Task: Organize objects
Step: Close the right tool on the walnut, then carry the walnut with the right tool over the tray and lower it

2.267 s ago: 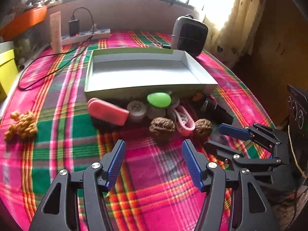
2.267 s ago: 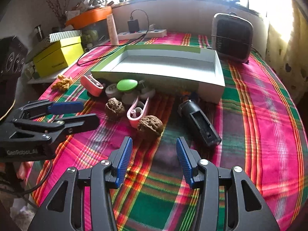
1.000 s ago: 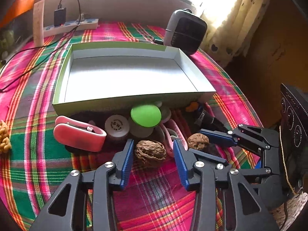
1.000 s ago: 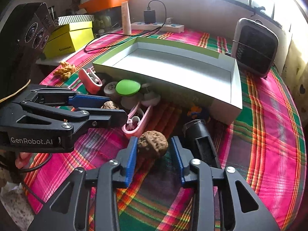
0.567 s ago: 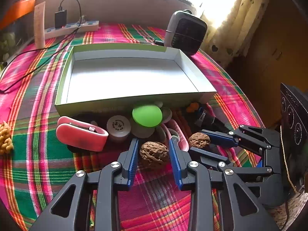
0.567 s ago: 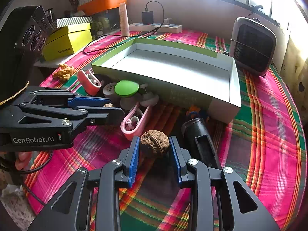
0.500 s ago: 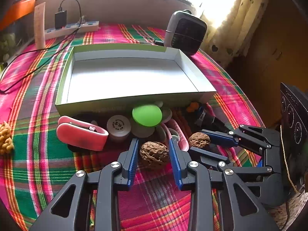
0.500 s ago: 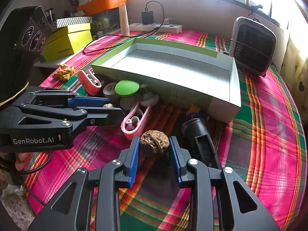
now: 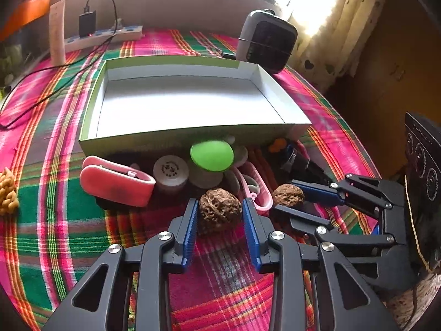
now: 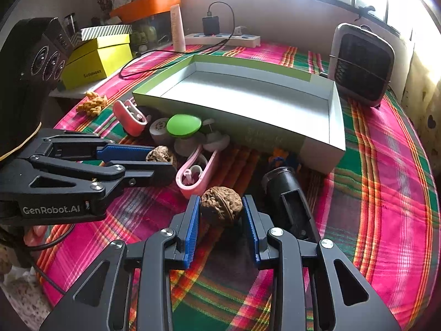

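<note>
My left gripper (image 9: pixel 220 210) is shut on a brown walnut (image 9: pixel 219 209) low over the plaid cloth. My right gripper (image 10: pixel 221 207) is shut on a second walnut (image 10: pixel 221 204); it also shows in the left wrist view (image 9: pixel 288 195). Ahead lies an empty shallow box with green outer walls (image 9: pixel 193 135) (image 10: pixel 337 127). In front of the box lie a pink clip case (image 9: pixel 117 183), a white round cap (image 9: pixel 171 168), a green disc (image 9: pixel 211 155), a pink loop tool (image 10: pixel 197 172) and a black cylinder (image 10: pixel 286 193).
A black-and-grey heater (image 10: pixel 359 64) stands behind the box at the right. A power strip with a charger and cable (image 9: pixel 104 34) lies at the back. A yellow box (image 10: pixel 97 58) stands at the left. A yellow knobbly lump (image 9: pixel 8 191) lies on the cloth.
Both grippers moved forward around the walnuts and closed on them over the last two seconds. In the last half second little has moved.
</note>
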Motion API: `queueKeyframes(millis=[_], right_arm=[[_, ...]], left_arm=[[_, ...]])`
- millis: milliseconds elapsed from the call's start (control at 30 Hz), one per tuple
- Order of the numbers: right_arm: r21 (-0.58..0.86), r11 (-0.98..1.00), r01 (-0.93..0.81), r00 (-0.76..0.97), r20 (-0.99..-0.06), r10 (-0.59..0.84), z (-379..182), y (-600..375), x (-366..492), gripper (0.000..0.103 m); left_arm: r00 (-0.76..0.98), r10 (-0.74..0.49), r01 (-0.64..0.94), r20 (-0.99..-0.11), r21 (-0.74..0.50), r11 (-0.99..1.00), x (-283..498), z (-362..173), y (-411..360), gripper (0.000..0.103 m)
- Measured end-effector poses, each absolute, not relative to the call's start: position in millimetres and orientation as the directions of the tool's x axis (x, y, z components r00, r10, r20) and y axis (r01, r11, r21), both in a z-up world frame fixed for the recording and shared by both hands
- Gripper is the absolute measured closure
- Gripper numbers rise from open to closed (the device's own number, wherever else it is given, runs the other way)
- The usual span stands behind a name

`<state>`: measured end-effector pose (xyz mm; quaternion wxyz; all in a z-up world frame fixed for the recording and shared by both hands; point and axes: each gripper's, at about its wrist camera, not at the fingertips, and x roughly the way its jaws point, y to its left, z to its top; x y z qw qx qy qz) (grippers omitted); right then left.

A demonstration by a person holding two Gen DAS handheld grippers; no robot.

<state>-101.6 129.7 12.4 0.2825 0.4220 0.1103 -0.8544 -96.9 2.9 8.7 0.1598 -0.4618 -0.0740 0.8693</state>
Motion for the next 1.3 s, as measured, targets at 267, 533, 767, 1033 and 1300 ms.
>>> queueKeyframes(millis=[267, 533, 767, 1033, 1300], right_arm=[[0.049, -0.817, 0.574, -0.485, -0.784, -0.388, 13, 129, -101, 0.071], [0.057, -0.817, 0.574, -0.485, -0.780, -0.395, 14, 129, -100, 0.071], [0.067, -0.816, 0.574, -0.491, -0.769, -0.409, 21, 132, -96, 0.071], [0.072, -0.824, 0.561, -0.531, -0.733, -0.425, 41, 135, -98, 0.071], [0.080, -0.829, 0.554, -0.547, -0.715, -0.435, 55, 130, -110, 0.071]], left_arm=[[-0.533, 0.327, -0.205, -0.780, -0.255, -0.945, -98, 9, 4, 0.073], [-0.546, 0.322, -0.206, -0.773, -0.249, -0.946, -95, 13, 2, 0.073], [-0.557, 0.327, -0.214, -0.764, -0.249, -0.945, -90, 20, 2, 0.073], [-0.593, 0.338, -0.233, -0.731, -0.246, -0.941, -87, 42, -2, 0.073], [-0.620, 0.324, -0.226, -0.715, -0.233, -0.946, -100, 55, -10, 0.073]])
